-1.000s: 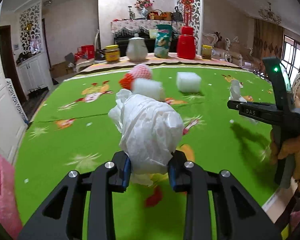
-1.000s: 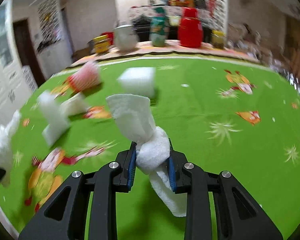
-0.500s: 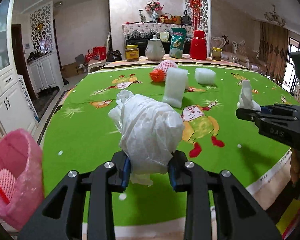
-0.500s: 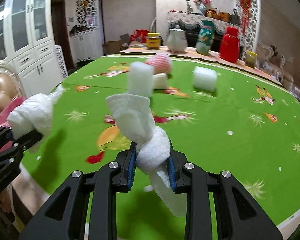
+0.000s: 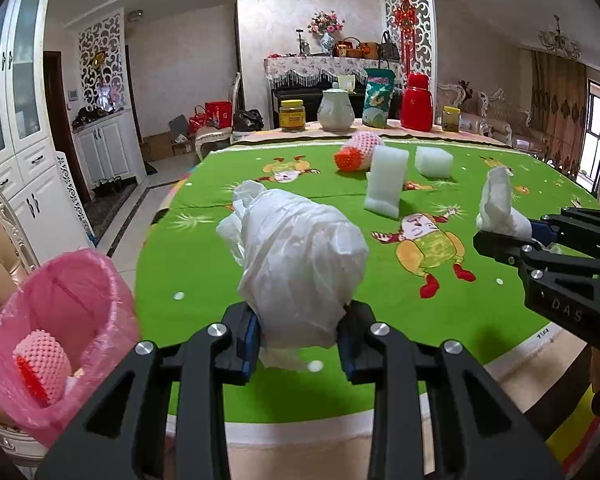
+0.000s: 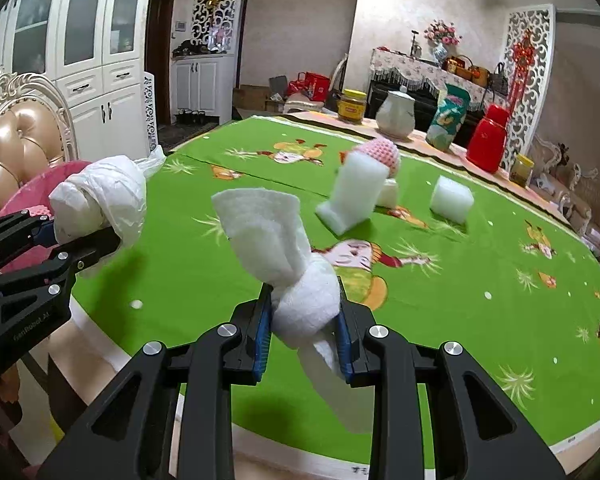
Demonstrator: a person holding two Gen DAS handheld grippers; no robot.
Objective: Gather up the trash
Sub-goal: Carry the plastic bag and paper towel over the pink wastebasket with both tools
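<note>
The left gripper (image 5: 298, 334) is clamped on a crumpled white plastic bag (image 5: 296, 264), its jaws nearly closed around the bag's lower part. To its left, off the table edge, stands a pink-lined trash bin (image 5: 64, 332) holding a pink foam fruit net (image 5: 40, 364). The right gripper (image 6: 302, 330) pinches a twisted white paper towel (image 6: 284, 252). Ahead of both, on the green tablecloth (image 6: 480, 280), lie two white foam blocks (image 6: 356, 196), and a pink fruit net (image 5: 358, 152) lies beyond them.

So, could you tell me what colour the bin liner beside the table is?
Pink, translucent bin liner; clearest in the left wrist view.
</note>
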